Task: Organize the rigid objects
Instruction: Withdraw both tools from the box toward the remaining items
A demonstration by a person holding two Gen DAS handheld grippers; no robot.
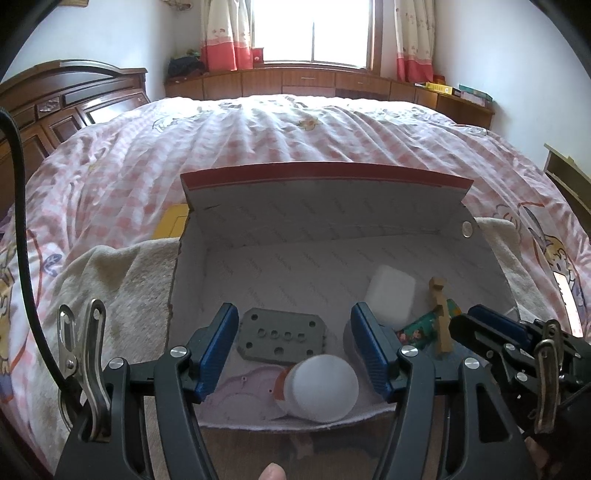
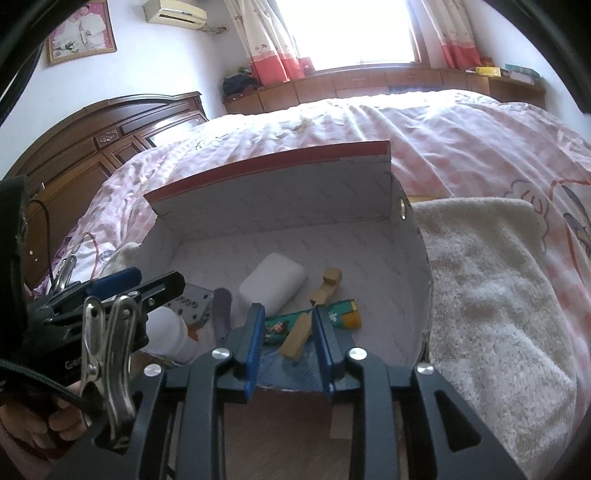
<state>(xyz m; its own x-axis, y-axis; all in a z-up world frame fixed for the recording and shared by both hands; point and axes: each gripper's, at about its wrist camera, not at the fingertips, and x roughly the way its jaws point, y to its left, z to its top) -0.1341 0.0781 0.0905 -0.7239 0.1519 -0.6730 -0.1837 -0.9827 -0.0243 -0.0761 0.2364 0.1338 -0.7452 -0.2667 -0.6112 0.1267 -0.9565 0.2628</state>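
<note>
An open cardboard box (image 1: 258, 236) with a red-edged lid flap standing up at its far side sits on a cream towel (image 2: 491, 288) spread over a pink checked bedspread (image 1: 258, 129), and both grippers hang over its near edge, pointing down into it. The left gripper (image 1: 295, 347) has its blue pads spread wide with nothing pressed between them; a white round-capped jar (image 1: 321, 387) lies on its side on the box floor just below and between the jaws, apart from both pads, beside a grey plate with holes (image 1: 282, 338) that lies flat further in. The right gripper (image 2: 288, 339) has its jaws narrowly parted, and a slim wooden piece (image 2: 314, 314) and a green printed tube (image 2: 314, 319) with a yellow end lie crossed on the box floor in the gap ahead of them; the pads do not appear to press on either, though the wood runs close to the left pad. A white rounded block (image 2: 273, 286) rests deeper in the box, just beyond the tube and the wooden piece, and a small grey rounded object (image 2: 221, 310) lies between that block and the plate. A dark wooden headboard (image 1: 55, 107) stands to the left of the bed and a bright window (image 1: 310, 29) with red-hemmed curtains is at the far wall
</note>
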